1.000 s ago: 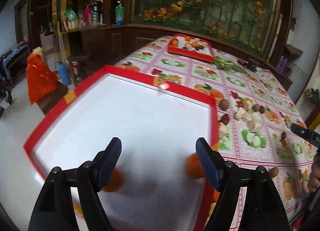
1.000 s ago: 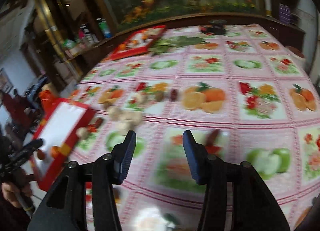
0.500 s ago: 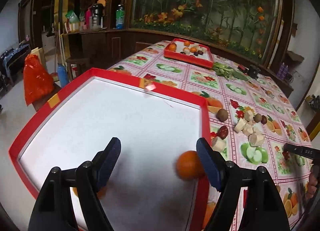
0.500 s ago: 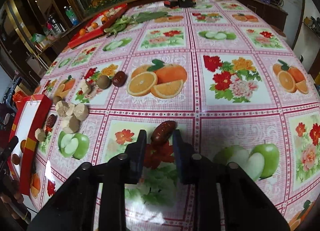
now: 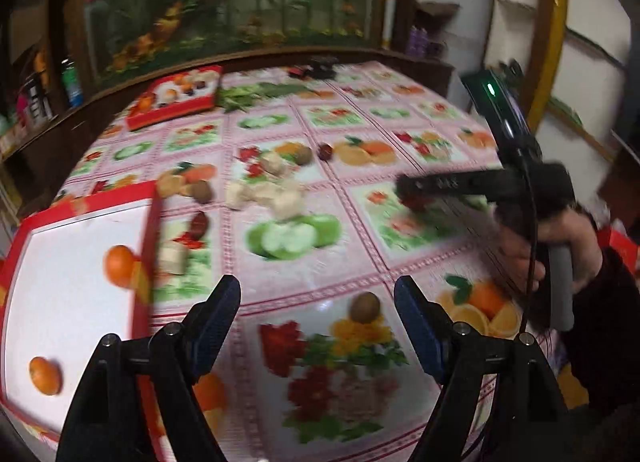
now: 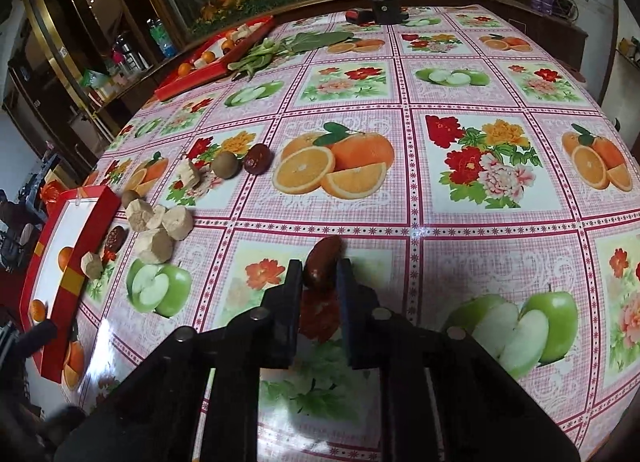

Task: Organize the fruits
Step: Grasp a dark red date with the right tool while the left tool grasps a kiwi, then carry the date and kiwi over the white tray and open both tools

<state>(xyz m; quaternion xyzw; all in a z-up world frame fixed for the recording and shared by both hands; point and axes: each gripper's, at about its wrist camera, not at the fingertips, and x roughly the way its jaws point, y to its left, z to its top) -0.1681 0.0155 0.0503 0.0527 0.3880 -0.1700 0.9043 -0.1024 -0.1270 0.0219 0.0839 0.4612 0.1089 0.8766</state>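
My right gripper (image 6: pixel 319 274) is shut on a dark red date (image 6: pixel 321 262) at the table surface; the same gripper (image 5: pixel 408 187) shows blurred at the right of the left wrist view, held by a hand (image 5: pixel 560 246). My left gripper (image 5: pixel 318 294) is open and holds nothing, above the printed tablecloth, with a brown kiwi (image 5: pixel 365 306) just ahead between its fingers. The red-rimmed white tray (image 5: pixel 146 238) lies to its left with two oranges (image 5: pixel 119 265) inside. Loose kiwis (image 6: pixel 225 164), dates (image 6: pixel 258 158) and beige chunks (image 6: pixel 154 221) lie beside the tray (image 6: pixel 94 221).
A second red tray (image 6: pixel 200 75) with fruit sits at the table's far edge, with green vegetables (image 6: pixel 276 49) beside it. A black object (image 6: pixel 385 7) stands at the far edge. Shelves with bottles (image 6: pixel 160 37) line the left wall.
My left gripper has swung right, off the tray and over the tablecloth. My right gripper has come down and shut on the date.
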